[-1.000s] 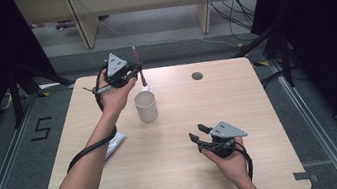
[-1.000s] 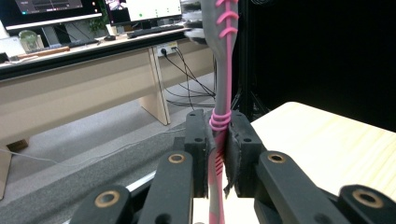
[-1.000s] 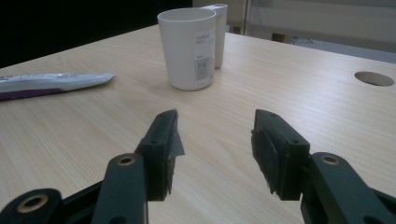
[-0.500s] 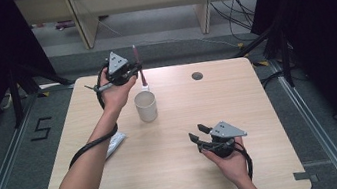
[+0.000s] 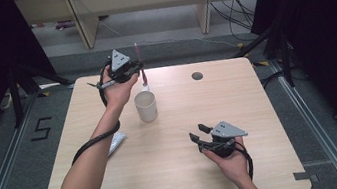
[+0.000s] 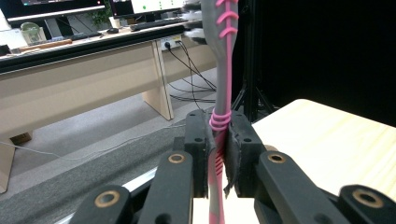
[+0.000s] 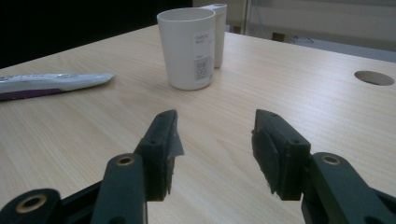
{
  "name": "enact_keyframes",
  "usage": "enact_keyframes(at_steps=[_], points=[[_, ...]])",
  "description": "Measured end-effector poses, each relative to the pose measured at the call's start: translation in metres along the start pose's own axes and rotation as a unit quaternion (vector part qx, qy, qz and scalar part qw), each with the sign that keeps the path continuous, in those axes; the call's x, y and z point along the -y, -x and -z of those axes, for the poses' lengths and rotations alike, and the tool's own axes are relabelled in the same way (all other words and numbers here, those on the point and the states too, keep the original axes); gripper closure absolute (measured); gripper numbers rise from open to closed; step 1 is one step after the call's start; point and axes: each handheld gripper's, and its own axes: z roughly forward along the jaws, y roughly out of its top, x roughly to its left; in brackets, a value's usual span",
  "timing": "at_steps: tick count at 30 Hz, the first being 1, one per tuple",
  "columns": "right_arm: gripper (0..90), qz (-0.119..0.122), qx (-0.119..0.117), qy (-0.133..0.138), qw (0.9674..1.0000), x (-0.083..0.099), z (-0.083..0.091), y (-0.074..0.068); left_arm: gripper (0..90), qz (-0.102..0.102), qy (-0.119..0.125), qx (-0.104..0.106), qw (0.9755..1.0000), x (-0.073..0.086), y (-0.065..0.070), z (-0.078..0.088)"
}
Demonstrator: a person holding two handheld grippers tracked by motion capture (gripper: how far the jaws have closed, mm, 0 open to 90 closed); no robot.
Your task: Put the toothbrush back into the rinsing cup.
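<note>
My left gripper [image 5: 139, 69] is raised over the far side of the table and is shut on a grey toothbrush with pink grip lines [image 5: 137, 51]. In the left gripper view the toothbrush [image 6: 223, 56] stands upright between the pads of my left gripper [image 6: 218, 156]. A white cup [image 5: 146, 106] stands on the wooden table [image 5: 257, 91], just nearer than that gripper. My right gripper [image 5: 198, 132] rests low at the front right, open and holding nothing. In the right gripper view my right gripper [image 7: 215, 144] points toward the cup [image 7: 189, 46].
A toothpaste tube [image 5: 115, 143] lies left of centre, partly under the left forearm, and its end shows in the right gripper view [image 7: 51, 83]. A small white object [image 7: 218, 28] stands right behind the cup. A round hole [image 5: 197, 76] is at the table's far right.
</note>
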Motion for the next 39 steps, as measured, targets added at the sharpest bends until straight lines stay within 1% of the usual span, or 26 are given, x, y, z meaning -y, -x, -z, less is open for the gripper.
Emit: enact_keyframes(at_steps=[1,3,5,6,7,8,9,10,11,12,14,15,17,20,21,22,23,24,25,26,30,31,33,34,36,39], points=[[50.7,-0.006,-0.001,-0.004,1.0000,0.000,0.001,-0.001,80.1,0.000,-0.001,-0.001,1.0000,0.000,0.000,0.000],[50.7,-0.003,0.000,-0.002,1.0000,0.000,0.000,-0.001,80.1,-0.001,-0.003,-0.002,1.0000,0.001,0.000,-0.002],[50.6,-0.006,-0.004,-0.003,1.0000,0.000,0.000,-0.001,80.1,0.000,-0.006,-0.003,1.0000,0.003,0.000,-0.003],[50.6,-0.001,-0.001,-0.003,1.0000,0.000,0.000,0.000,80.0,-0.002,-0.008,-0.003,1.0000,0.004,-0.001,-0.003],[50.6,-0.005,-0.005,0.002,1.0000,0.001,-0.001,-0.001,80.1,-0.003,-0.008,-0.006,0.9999,0.004,-0.001,-0.004],[50.6,-0.017,-0.014,-0.002,0.9998,0.002,-0.001,-0.002,80.1,-0.003,-0.009,-0.007,0.9999,0.005,-0.001,-0.005],[50.6,-0.012,-0.014,-0.002,0.9998,0.002,-0.001,-0.002,80.1,-0.002,-0.011,-0.006,0.9999,0.006,-0.002,-0.005],[50.6,-0.012,-0.014,-0.002,0.9998,0.002,-0.001,-0.002,80.1,0.008,-0.017,-0.006,0.9998,0.007,-0.001,-0.005],[50.6,-0.018,-0.014,-0.004,0.9997,0.002,-0.001,-0.003,80.0,-0.002,-0.013,-0.007,0.9999,0.007,-0.003,-0.006],[50.6,-0.018,-0.014,-0.004,0.9997,0.002,-0.001,-0.003,80.0,-0.002,-0.014,-0.007,0.9999,0.007,-0.003,-0.006],[50.5,-0.006,-0.005,0.000,1.0000,0.001,-0.001,-0.001,80.0,-0.001,-0.015,-0.008,0.9999,0.008,-0.003,-0.007],[50.5,-0.003,-0.001,-0.004,1.0000,0.001,0.000,-0.001,80.0,-0.001,-0.016,-0.008,0.9998,0.009,-0.003,-0.007],[50.5,-0.006,-0.005,-0.001,1.0000,0.002,-0.001,-0.001,80.0,-0.001,-0.019,-0.007,0.9998,0.010,-0.003,-0.008],[50.4,-0.019,-0.009,-0.012,0.9997,0.002,0.000,-0.003,80.0,-0.001,-0.022,-0.006,0.9997,0.011,-0.004,-0.008],[50.4,-0.006,-0.003,-0.008,0.9999,0.002,0.000,-0.001,80.0,0.000,-0.023,-0.006,0.9997,0.011,-0.004,-0.008],[50.4,-0.004,-0.002,-0.006,1.0000,0.002,0.000,-0.001,80.0,-0.001,-0.025,-0.006,0.9997,0.012,-0.004,-0.008],[50.4,-0.018,-0.001,-0.004,0.9998,0.002,-0.001,-0.003,80.0,-0.001,-0.026,-0.005,0.9996,0.012,-0.004,-0.009],[50.4,-0.018,-0.001,-0.004,0.9998,0.002,-0.001,-0.003,80.0,-0.001,-0.027,-0.005,0.9996,0.012,-0.003,-0.009],[50.4,-0.008,0.000,-0.002,1.0000,0.002,-0.001,-0.002,80.0,-0.001,-0.028,-0.004,0.9996,0.013,-0.003,-0.009],[50.4,-0.007,-0.003,-0.008,0.9999,0.001,0.000,-0.002,80.0,0.000,-0.028,-0.003,0.9996,0.013,-0.003,-0.009],[50.4,-0.008,-0.005,-0.009,0.9999,0.002,-0.001,-0.002,80.0,0.001,-0.033,-0.002,0.9994,0.015,-0.003,-0.011],[50.3,-0.005,-0.005,-0.008,0.9999,0.002,-0.001,-0.002,80.0,0.000,-0.035,-0.001,0.9994,0.015,-0.003,-0.011],[50.4,-0.016,-0.011,-0.014,0.9997,0.002,-0.001,-0.003,80.0,0.002,-0.037,-0.001,0.9993,0.016,-0.003,-0.012],[50.4,-0.009,-0.008,-0.012,0.9998,0.002,-0.001,-0.002,80.0,0.002,-0.038,-0.001,0.9993,0.016,-0.003,-0.012],[50.3,-0.022,-0.012,-0.013,0.9996,0.002,-0.001,-0.004,80.0,0.001,-0.041,-0.001,0.9991,0.017,-0.004,-0.013],[50.3,-0.019,-0.010,-0.011,0.9997,0.002,-0.002,-0.004,80.0,0.002,-0.045,0.001,0.9990,0.018,-0.003,-0.014]])
